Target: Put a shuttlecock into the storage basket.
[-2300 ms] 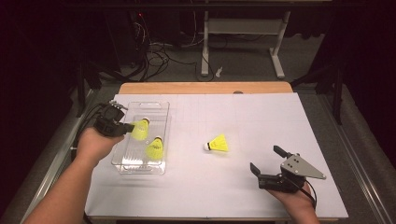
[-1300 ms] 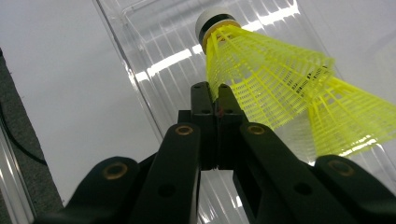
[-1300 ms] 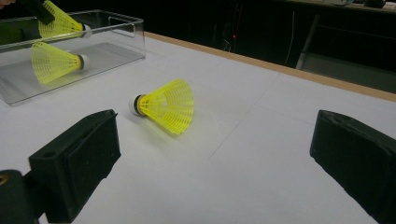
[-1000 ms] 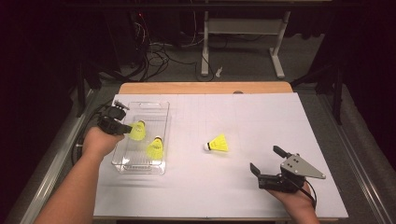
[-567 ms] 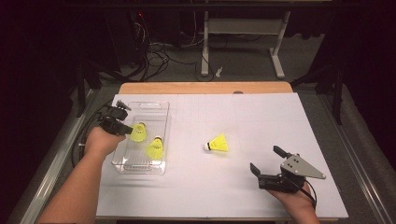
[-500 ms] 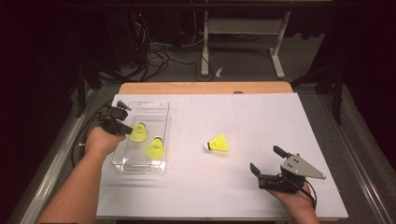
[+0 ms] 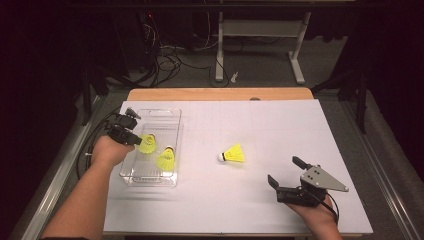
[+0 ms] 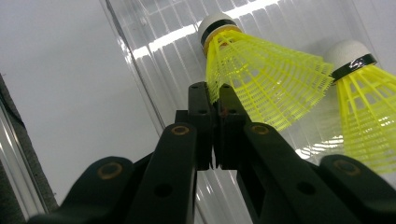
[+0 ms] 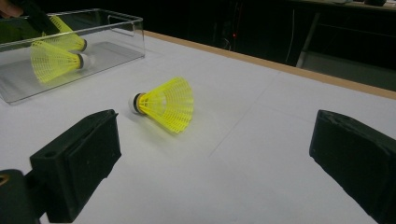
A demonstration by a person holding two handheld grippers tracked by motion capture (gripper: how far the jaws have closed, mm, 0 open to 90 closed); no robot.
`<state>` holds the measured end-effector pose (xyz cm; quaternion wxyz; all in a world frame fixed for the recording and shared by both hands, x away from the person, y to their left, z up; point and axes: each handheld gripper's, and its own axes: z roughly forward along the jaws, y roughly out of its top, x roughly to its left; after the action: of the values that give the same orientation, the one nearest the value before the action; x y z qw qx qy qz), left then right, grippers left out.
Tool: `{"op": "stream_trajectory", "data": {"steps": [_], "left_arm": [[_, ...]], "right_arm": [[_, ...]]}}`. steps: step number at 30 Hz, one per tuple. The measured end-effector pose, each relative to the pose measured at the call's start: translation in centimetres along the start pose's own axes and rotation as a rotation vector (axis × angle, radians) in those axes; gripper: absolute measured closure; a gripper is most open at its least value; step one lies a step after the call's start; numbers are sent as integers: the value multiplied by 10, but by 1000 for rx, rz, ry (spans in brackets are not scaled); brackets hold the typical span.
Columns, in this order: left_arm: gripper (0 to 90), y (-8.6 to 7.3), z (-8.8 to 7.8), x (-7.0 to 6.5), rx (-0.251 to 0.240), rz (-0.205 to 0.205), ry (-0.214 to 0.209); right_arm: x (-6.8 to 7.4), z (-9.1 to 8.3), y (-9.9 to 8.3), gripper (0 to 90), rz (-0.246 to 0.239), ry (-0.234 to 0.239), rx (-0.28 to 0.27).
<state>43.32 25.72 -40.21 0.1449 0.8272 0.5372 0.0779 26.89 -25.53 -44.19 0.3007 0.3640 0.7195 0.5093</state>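
White table [image 7: 280, 200], dark room behind. Far left: clear tray [image 7: 172, 112] holding two yellow shuttlecocks; left gripper [image 8: 212, 100] reaches in, jaws clenched on the skirt rim of the left shuttlecock [image 8: 261, 79], second shuttlecock [image 7: 166, 159] just beside. Centre: third shuttlecock [image 7: 233, 154] lying on its side; near right: right gripper [image 7: 284, 174], jaws spread wide, holding nothing.

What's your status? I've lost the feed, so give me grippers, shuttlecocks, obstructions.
Left gripper shut on shuttlecock skirt in clear tray. Right gripper open, resting on table. Loose shuttlecock on white sheet, path to it unobstructed.
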Motion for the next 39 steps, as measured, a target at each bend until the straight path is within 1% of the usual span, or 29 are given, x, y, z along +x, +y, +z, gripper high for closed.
{"op": "stream_trajectory", "data": {"steps": [4,6,7,11,16,24,29,35,39], "left_arm": [[843,0,-1,0,-3,8,-15],[799,0,-1,0,-7,11,-34],[770,0,-1,-1,-6,15,-35],[712,0,-2,-2,-8,16,-53],[656,0,-4,-3,-8,18,-64],[610,-4,-16,-4,-23,26,-74],[604,-6,-20,-4,-26,22,-70],[602,-5,-26,-6,-28,33,-68],[592,-4,-30,-11,-29,44,-68]], "right_arm": [[0,0,0,24,2,0,-1],[0,0,0,24,2,0,-1],[0,0,0,24,2,0,-2],[0,0,0,24,2,0,-1],[0,0,0,24,3,-1,0],[1,0,0,24,0,0,0],[1,0,1,24,-4,1,-3],[1,0,1,24,-5,1,-2],[2,0,1,24,-6,1,-3]]}}
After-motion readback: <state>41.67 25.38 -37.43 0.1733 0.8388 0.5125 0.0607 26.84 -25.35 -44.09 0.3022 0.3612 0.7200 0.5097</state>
